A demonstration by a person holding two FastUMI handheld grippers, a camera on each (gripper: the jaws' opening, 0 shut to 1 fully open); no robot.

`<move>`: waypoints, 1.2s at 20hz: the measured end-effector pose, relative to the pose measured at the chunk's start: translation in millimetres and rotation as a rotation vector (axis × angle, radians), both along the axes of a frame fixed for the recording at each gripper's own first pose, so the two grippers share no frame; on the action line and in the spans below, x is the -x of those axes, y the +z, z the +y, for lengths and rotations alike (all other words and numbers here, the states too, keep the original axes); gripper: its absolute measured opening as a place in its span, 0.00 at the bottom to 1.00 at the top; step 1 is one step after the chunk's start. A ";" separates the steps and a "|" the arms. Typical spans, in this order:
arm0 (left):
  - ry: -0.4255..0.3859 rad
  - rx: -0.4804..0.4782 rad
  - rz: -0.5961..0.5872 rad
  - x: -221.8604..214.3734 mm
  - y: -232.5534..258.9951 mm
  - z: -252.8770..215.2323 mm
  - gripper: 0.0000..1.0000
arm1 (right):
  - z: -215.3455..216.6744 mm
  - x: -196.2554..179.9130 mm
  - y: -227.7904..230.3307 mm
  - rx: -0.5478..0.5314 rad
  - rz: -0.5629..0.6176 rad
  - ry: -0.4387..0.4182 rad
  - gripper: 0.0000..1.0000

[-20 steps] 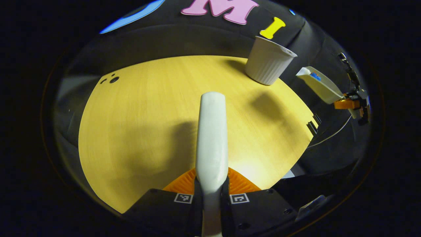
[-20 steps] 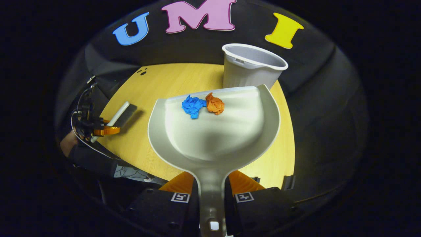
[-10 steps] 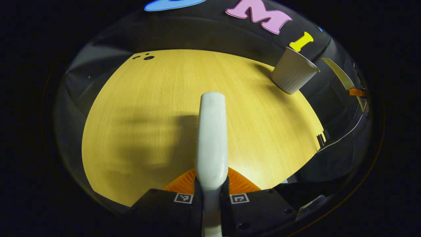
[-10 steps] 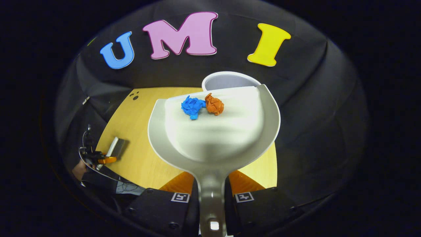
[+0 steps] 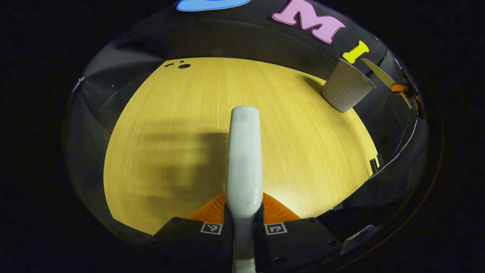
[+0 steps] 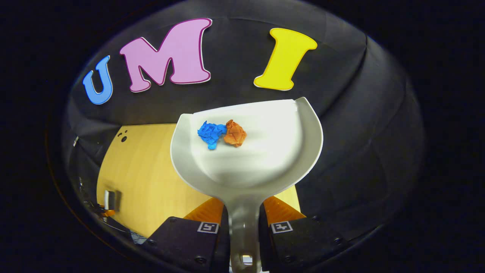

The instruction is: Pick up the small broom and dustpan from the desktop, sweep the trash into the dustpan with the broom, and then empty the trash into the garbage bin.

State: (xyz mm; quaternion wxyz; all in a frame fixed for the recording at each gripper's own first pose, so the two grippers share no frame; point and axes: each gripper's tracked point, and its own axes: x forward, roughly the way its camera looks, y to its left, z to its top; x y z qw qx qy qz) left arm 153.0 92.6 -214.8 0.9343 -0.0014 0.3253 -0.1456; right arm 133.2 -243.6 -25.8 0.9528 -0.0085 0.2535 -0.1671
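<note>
Item one, right gripper: we find its two fingers closed on the neck of the dustpan, just where the handle meets the scoop. We judge the pan a stiff, light plastic shell with a smooth, slippery floor; the handle neck is the right place to hold it, close enough to the scoop to govern tilt. It is held raised off the bench, lip pointing away toward the booth wall, roughly level or tipped slightly back.

Item two, trash: a blue paper ball and an orange paper ball lie touching each other on the pan floor, left of centre, short of the far lip. We judge them nearly weightless and free to roll, so any tilt or jolt will shift them.

Item three, left gripper: its fingers are clamped on the white handle of the broom, which runs straight out ahead over the bench. We judge the handle rigid and light; the bristles are hidden from us.

Item four, garbage bin: a ribbed white cup-shaped vessel standing at the far right of the bench in the left gripper view, with the dustpan edge just beside and above it.
</note>
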 end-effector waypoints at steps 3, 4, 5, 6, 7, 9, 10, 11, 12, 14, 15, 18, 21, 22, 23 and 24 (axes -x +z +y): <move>0.010 -0.004 -0.015 -5.7 11.6 8.5 0.27 | -21.2 -21.1 1.2 0.053 -0.010 -0.049 0.35; 0.015 -0.003 -0.018 -6.4 14.1 8.6 0.26 | -30.2 -27.8 1.2 0.084 -0.011 -0.066 0.35; 0.018 -0.002 -0.019 -6.8 16.1 8.5 0.27 | -38.1 -34.2 0.7 0.118 -0.008 -0.083 0.35; 0.020 -0.002 -0.020 -6.7 16.8 8.1 0.27 | -44.7 -40.1 -1.0 0.150 -0.004 -0.097 0.35; 0.021 -0.004 -0.018 -6.7 17.3 8.1 0.27 | -49.9 -42.3 -2.9 0.177 0.001 -0.108 0.35; 0.022 -0.004 -0.012 -4.9 16.2 7.4 0.27 | -60.3 -49.9 -6.9 0.243 0.015 -0.131 0.35; 0.022 -0.003 -0.009 -4.6 14.5 6.5 0.27 | -65.5 -53.8 -8.2 0.285 0.021 -0.139 0.35; 0.025 0.000 -0.006 -5.1 14.2 6.3 0.27 | -68.8 -55.8 -8.9 0.324 0.027 -0.143 0.35; 0.028 0.003 -0.003 -5.7 13.3 6.1 0.27 | -71.1 -58.1 -10.2 0.359 0.031 -0.144 0.35; 0.034 0.014 0.002 -5.7 12.5 3.7 0.27 | -75.2 -63.0 -16.1 0.406 0.057 -0.137 0.35; 0.036 0.019 0.005 -6.1 13.3 2.4 0.27 | -75.9 -68.2 -18.1 0.441 0.069 -0.131 0.35; 0.042 0.017 0.004 -6.1 13.4 -1.4 0.27 | -78.2 -74.6 -20.2 0.605 0.103 -0.123 0.35; 0.045 0.014 0.003 -5.5 14.6 -4.3 0.27 | -78.9 -79.2 -16.4 0.819 0.145 -0.100 0.35; 0.046 0.013 0.004 -4.2 13.8 -5.7 0.27 | -77.2 -80.0 -12.8 0.876 0.154 -0.091 0.35; 0.046 0.012 0.007 -3.5 13.3 -6.9 0.27 | -74.2 -80.2 -8.0 0.919 0.156 -0.083 0.35; 0.046 0.012 0.010 -2.3 11.9 -8.5 0.27 | -75.1 -79.7 -7.4 0.951 0.157 -0.078 0.35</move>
